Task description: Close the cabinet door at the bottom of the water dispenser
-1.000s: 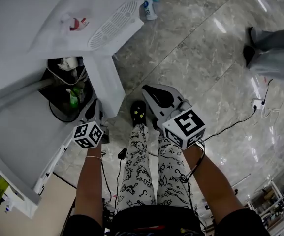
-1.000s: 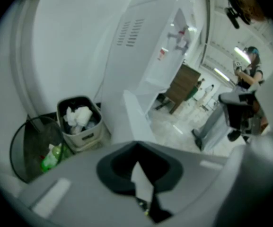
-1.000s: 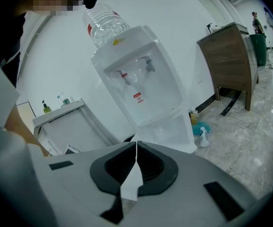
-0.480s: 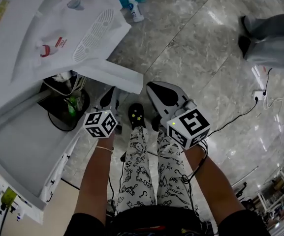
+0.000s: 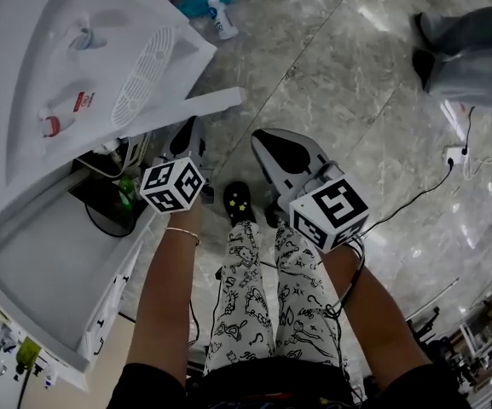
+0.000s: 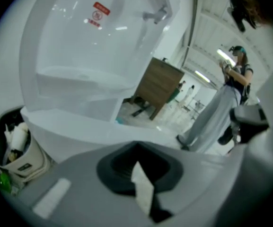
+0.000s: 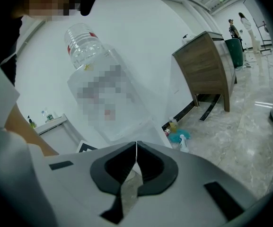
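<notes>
One water dispenser [image 5: 83, 66] on marble floor [image 5: 356, 83]

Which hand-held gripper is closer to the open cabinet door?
The left hand-held gripper: it is right beside the open cabinet door. The right hand-held gripper is farther off, on the other side of the person's legs, above the marble floor.

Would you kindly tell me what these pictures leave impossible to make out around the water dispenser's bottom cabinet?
Cabinet contents: head view, dark and partly behind the dispenser body; not identifiable.
Whether the left gripper touches the cabinet door: no view shows its tips meeting anything.
Red label: left gripper view, too small to read.
Dispenser front below the bottle: right gripper view, under a mosaic patch.
</notes>
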Demonstrator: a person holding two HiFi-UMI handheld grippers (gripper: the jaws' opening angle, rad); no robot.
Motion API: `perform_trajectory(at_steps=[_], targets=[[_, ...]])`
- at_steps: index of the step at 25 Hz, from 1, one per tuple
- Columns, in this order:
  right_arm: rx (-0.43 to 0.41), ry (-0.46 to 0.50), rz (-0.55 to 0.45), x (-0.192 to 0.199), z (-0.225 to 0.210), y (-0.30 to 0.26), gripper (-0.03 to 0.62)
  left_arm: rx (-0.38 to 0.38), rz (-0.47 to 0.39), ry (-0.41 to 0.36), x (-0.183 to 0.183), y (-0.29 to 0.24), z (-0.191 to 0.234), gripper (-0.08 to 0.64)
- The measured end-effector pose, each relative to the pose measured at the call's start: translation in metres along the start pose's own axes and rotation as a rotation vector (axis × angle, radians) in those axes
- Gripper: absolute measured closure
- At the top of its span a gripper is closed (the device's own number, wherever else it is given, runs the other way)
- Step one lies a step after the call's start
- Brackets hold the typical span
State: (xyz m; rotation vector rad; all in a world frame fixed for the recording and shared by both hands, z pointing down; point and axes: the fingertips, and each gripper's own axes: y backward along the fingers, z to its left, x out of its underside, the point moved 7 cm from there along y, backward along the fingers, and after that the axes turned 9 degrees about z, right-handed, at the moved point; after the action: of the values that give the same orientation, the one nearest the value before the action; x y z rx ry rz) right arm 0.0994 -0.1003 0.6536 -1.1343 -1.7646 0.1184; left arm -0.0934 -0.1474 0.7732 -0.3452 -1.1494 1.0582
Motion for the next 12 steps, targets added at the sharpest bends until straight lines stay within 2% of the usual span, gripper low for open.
perform_trajectory(at_steps=[5,9,12], targets=[[-0.013,-0.038,-0.079,-0.028,-0.008,0.0,0.575,-0.015,-0.016,-0.063,-0.021,-0.017,0.005,0.561],[-0.037,-0.052,-0.111,-0.041,-0.007,0.006,0.575,-0.072,0.042,-0.108,-0.029,-0.033,0.012,0.561],[-0.044,-0.05,-0.121,-0.045,-0.008,0.014,0.575,-0.085,0.067,-0.138,-0.036,-0.043,0.02,0.563]])
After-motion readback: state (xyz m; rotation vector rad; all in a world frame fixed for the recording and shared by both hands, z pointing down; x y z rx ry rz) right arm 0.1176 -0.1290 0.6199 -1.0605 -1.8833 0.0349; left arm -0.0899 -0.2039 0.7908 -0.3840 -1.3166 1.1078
